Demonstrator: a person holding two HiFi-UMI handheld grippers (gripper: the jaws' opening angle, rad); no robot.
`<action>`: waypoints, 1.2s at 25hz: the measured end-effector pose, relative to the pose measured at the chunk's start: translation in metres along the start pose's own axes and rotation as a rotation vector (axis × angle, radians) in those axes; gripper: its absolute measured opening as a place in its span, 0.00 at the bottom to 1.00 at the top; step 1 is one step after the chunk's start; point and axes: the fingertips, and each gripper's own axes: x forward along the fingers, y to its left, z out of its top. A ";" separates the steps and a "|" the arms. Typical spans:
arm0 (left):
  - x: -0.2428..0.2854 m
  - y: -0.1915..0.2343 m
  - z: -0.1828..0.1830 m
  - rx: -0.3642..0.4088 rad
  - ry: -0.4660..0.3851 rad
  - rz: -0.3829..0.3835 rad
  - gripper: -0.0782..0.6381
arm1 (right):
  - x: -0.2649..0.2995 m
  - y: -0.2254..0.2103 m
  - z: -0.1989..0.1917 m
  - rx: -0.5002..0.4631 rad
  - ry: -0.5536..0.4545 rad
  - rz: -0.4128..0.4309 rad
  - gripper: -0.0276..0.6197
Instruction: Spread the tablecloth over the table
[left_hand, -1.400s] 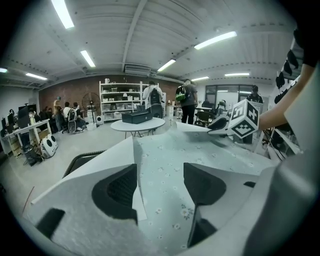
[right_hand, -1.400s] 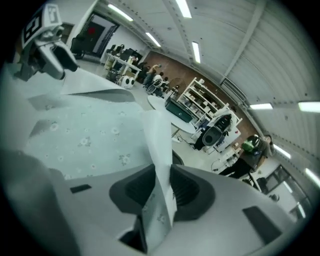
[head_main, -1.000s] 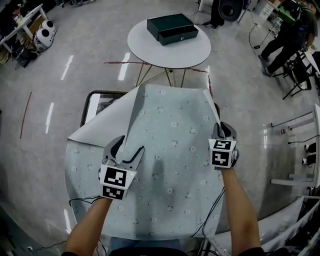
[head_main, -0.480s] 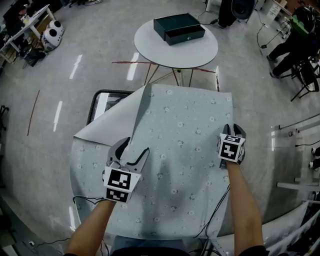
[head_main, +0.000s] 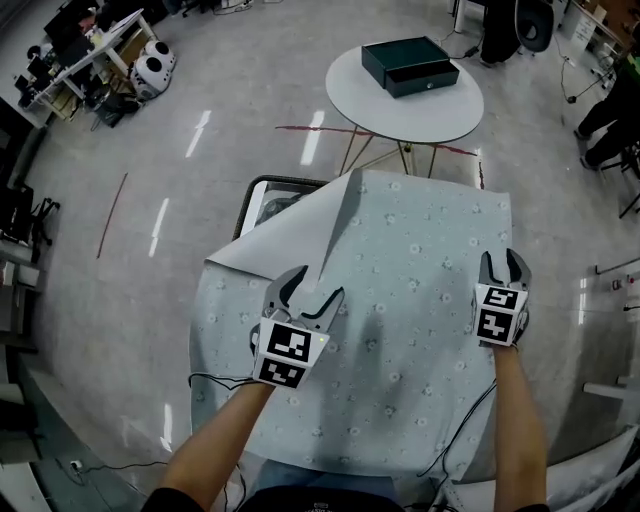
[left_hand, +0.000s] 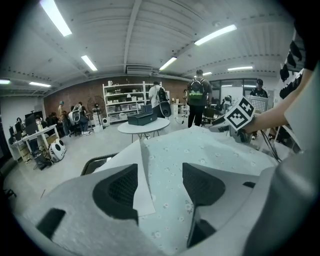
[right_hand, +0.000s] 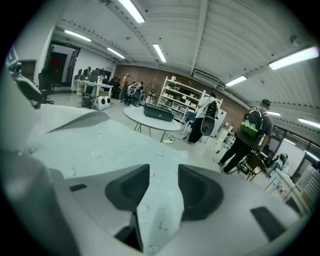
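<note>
My right claw (head_main: 503, 263) sat at the right edge of the tablecloth (head_main: 410, 300), right of centre in the head view. Its jaws had just been opening. A soft ridge of cloth still stood up between them, but the pads no longer pinched it, so I judged that side let go. A second earlier the far right corner had been turned over, white side up. Now it lay flat, patterned side showing, so the right half looked spread.

My left claw (head_main: 315, 285) hovered left of centre with its jaws wide apart. The edge of the folded-back flap (head_main: 285, 235) ran between them, and neither pad pressed on it. That flap had not changed. It still lay doubled over at the upper left of the cloth, leaving the dark table frame (head_main: 249, 200) bare there. To my mind, unfolding that corner was what remained.
</note>
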 end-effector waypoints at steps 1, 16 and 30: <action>-0.003 0.007 -0.002 0.012 0.005 0.007 0.51 | -0.004 0.011 0.006 0.009 -0.017 0.020 0.32; -0.040 0.104 -0.051 0.273 0.134 0.033 0.54 | -0.057 0.139 0.059 -0.039 -0.127 0.210 0.31; -0.028 0.149 -0.110 0.670 0.285 -0.068 0.53 | -0.080 0.201 0.049 -0.037 -0.070 0.239 0.30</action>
